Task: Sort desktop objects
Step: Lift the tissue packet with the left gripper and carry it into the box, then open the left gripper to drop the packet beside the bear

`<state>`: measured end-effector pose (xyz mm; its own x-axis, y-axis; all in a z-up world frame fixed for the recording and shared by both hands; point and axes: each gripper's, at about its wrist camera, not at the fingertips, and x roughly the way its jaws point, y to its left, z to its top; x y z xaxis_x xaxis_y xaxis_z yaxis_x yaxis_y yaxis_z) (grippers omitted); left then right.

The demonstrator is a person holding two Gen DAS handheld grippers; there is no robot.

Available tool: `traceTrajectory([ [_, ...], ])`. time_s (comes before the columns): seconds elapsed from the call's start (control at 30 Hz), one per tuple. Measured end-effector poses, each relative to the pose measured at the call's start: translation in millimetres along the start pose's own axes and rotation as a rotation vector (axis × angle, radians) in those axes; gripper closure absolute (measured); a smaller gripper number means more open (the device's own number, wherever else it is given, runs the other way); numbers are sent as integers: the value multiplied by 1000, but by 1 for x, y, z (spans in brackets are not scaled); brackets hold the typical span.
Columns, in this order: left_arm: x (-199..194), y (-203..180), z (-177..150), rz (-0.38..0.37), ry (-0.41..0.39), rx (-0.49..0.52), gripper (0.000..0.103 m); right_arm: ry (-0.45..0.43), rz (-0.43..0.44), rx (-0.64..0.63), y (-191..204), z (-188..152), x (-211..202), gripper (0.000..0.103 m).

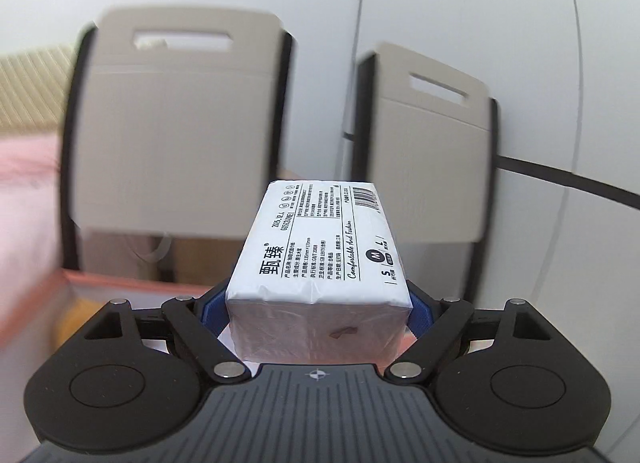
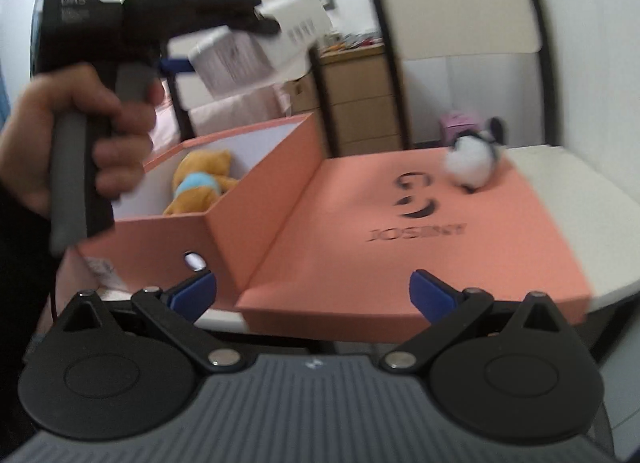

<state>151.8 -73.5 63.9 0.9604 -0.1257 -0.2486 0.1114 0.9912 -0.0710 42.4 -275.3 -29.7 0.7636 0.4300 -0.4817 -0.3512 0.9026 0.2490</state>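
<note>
My left gripper (image 1: 319,309) is shut on a white tissue pack (image 1: 320,251) with black print, held lengthwise between the blue pads. In the right wrist view the left gripper (image 2: 208,59) holds the tissue pack (image 2: 256,43) high above the open orange box (image 2: 256,199). A yellow teddy bear (image 2: 204,183) lies inside the box. A black-and-white plush toy (image 2: 472,161) sits on the far right of the orange lid (image 2: 420,231). My right gripper (image 2: 312,297) is open and empty, near the front edge of the lid.
The box and lid rest on a white table (image 2: 580,175). Two grey chair backs (image 1: 176,123) stand behind the table. A wooden drawer cabinet (image 2: 360,99) and a small pink object (image 2: 458,125) are farther back.
</note>
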Motion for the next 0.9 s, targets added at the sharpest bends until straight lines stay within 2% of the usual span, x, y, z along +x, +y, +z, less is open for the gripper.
traceTrajectory([
  [0.07, 13, 21, 1, 36, 37, -13, 16, 21, 24, -19, 11, 1, 11, 0],
  [0.2, 52, 69, 0, 48, 198, -143, 16, 69, 54, -35, 25, 2, 35, 0],
  [0.37, 98, 94, -20, 84, 383, -171, 16, 131, 115, 7, 30, 5, 61, 0],
  [0.47, 116, 107, -40, 22, 514, -252, 16, 138, 135, 17, 36, 4, 66, 0],
  [0.53, 124, 112, -47, 20, 578, -280, 16, 143, 148, 21, 40, 2, 66, 0],
  [0.7, 122, 104, -53, -17, 612, -257, 15, 156, 155, 24, 42, 1, 69, 0],
  [0.9, 122, 95, -55, -55, 642, -228, 8, 161, 131, 54, 37, 1, 69, 0],
])
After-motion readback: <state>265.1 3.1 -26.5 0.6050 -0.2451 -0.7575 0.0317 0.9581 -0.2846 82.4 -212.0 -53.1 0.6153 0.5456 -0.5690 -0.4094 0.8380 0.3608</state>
